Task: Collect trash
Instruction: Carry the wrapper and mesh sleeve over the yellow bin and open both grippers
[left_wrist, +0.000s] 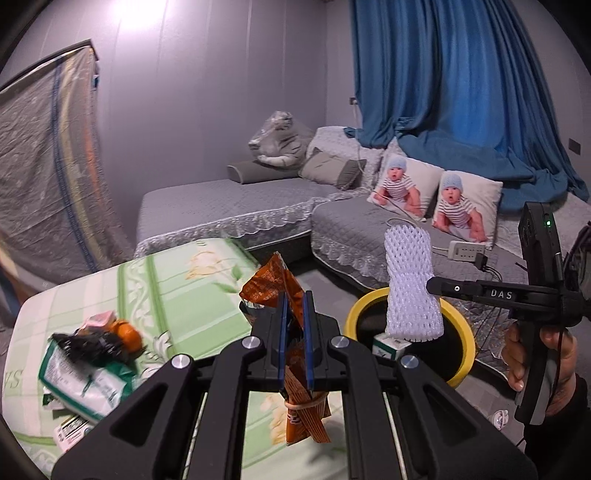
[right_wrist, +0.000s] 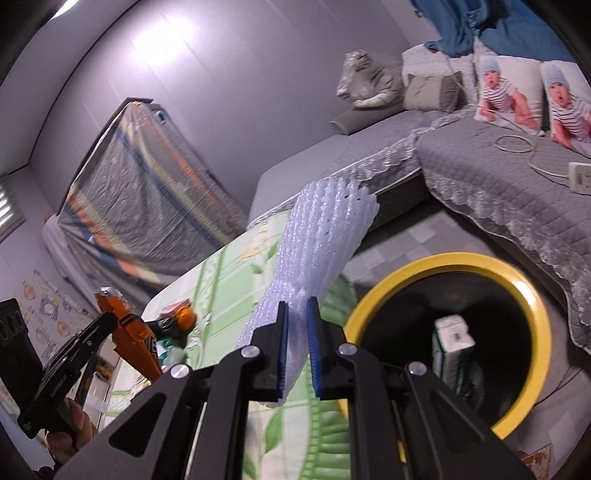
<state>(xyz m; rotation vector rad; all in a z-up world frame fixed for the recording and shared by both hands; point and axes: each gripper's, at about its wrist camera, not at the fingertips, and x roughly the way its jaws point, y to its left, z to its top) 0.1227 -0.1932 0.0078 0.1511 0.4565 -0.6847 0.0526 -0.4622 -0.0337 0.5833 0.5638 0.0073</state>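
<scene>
My left gripper (left_wrist: 295, 339) is shut on an orange snack wrapper (left_wrist: 275, 284) and holds it above the green floral table (left_wrist: 177, 273). My right gripper (right_wrist: 296, 350) is shut on a white foam net sleeve (right_wrist: 325, 236) and holds it beside the yellow-rimmed black bin (right_wrist: 532, 295). In the left wrist view the sleeve (left_wrist: 410, 284) hangs over the bin (left_wrist: 463, 332), gripped by my right gripper (left_wrist: 430, 286). A green-and-white carton (right_wrist: 452, 339) lies inside the bin. More trash (left_wrist: 92, 350) is piled on the table's left: a green packet, black wrapper and an orange item.
A grey sofa (left_wrist: 229, 206) with baby-print cushions (left_wrist: 436, 199) stands behind the bin. A power strip (left_wrist: 467, 251) and its cable lie on the sofa. Blue curtains (left_wrist: 461, 81) hang at the back. A plastic-covered panel (left_wrist: 48, 173) leans at the left wall.
</scene>
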